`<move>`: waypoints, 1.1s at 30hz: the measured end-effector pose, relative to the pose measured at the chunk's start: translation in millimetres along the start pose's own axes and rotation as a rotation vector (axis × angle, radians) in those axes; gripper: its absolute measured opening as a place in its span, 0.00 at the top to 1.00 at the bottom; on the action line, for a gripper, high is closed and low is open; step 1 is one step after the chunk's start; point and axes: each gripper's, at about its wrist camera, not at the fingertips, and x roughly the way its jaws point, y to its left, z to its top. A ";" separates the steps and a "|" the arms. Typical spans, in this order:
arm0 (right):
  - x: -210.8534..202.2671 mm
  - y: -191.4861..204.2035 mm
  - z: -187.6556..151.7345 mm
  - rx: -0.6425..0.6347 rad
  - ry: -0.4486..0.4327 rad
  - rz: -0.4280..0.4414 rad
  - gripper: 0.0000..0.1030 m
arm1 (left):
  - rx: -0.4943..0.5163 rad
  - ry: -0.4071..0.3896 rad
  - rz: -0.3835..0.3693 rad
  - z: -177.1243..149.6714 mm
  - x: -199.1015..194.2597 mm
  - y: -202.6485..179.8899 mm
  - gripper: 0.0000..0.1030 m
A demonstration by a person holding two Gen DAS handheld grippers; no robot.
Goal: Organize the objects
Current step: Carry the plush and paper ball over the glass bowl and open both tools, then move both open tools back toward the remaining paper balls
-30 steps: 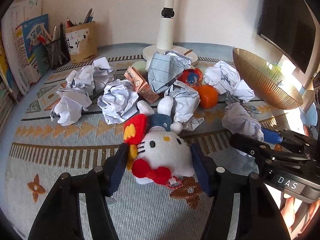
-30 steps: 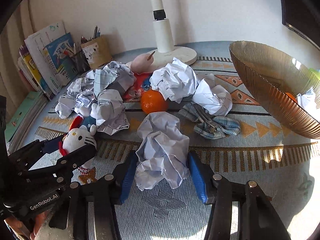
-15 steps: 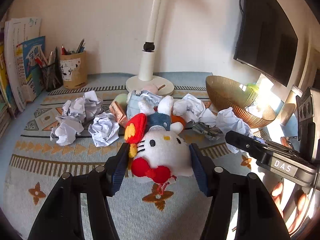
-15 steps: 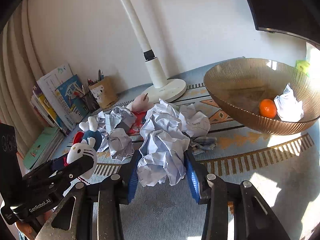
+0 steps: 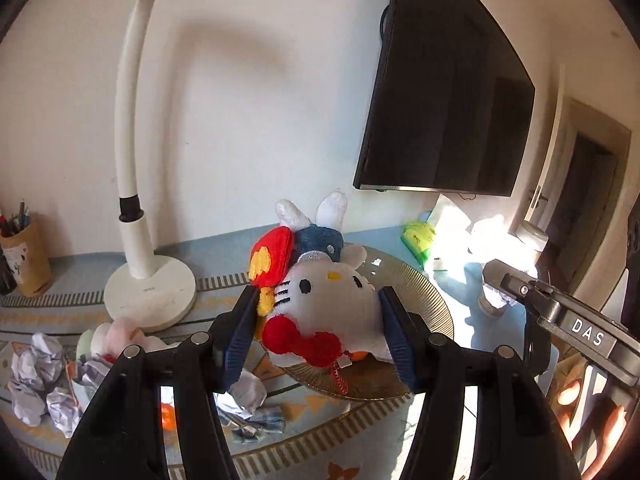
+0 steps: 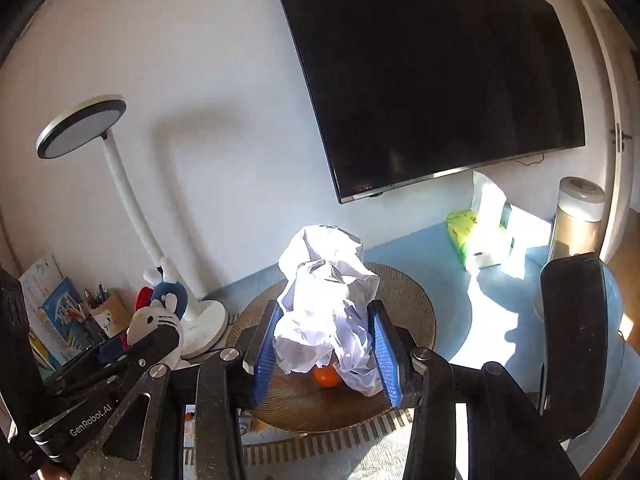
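Observation:
My left gripper (image 5: pixel 318 336) is shut on a white Hello Kitty plush (image 5: pixel 328 304) with a red bow, held in the air over the golden ribbed bowl (image 5: pixel 424 304). My right gripper (image 6: pixel 326 356) is shut on a crumpled white paper ball (image 6: pixel 326 300), also held above the bowl (image 6: pixel 412 304). An orange (image 6: pixel 326 376) lies inside the bowl under the paper. The plush and left gripper also show at the left of the right wrist view (image 6: pixel 156 320). The right gripper's body appears at the right of the left wrist view (image 5: pixel 560 316).
A white desk lamp (image 5: pixel 136 200) stands behind left. Several crumpled papers (image 5: pixel 36 376), an orange (image 5: pixel 168 418) and a checked cloth (image 5: pixel 256 426) lie on the patterned mat. A pen holder (image 5: pixel 24 256), a wall TV (image 6: pixel 432 80), a green packet (image 6: pixel 462 232) and a jar (image 6: pixel 576 216) are around.
Both grippers have lifted their loads off the mat and carried them right, to above the bowl. The plush and the paper ball stay gripped.

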 end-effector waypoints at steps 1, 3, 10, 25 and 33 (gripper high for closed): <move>10.6 -3.1 -1.6 0.007 0.023 0.014 0.60 | -0.001 0.015 0.003 -1.7 11.4 -0.1 0.44; 28.9 -8.8 -4.3 0.030 0.065 0.038 0.60 | -0.011 0.039 0.008 -4.8 29.7 0.8 0.44; 56.5 -32.5 -7.1 0.087 0.118 0.056 0.32 | -0.076 0.050 -0.022 -6.8 60.1 12.4 0.00; 15.8 76.0 -57.0 -0.089 0.156 0.247 0.31 | -0.157 -0.058 0.039 -49.2 -66.6 63.9 0.01; 39.4 143.9 -129.1 -0.221 0.207 0.267 0.22 | -0.188 -0.092 0.364 -112.9 -133.0 141.7 0.01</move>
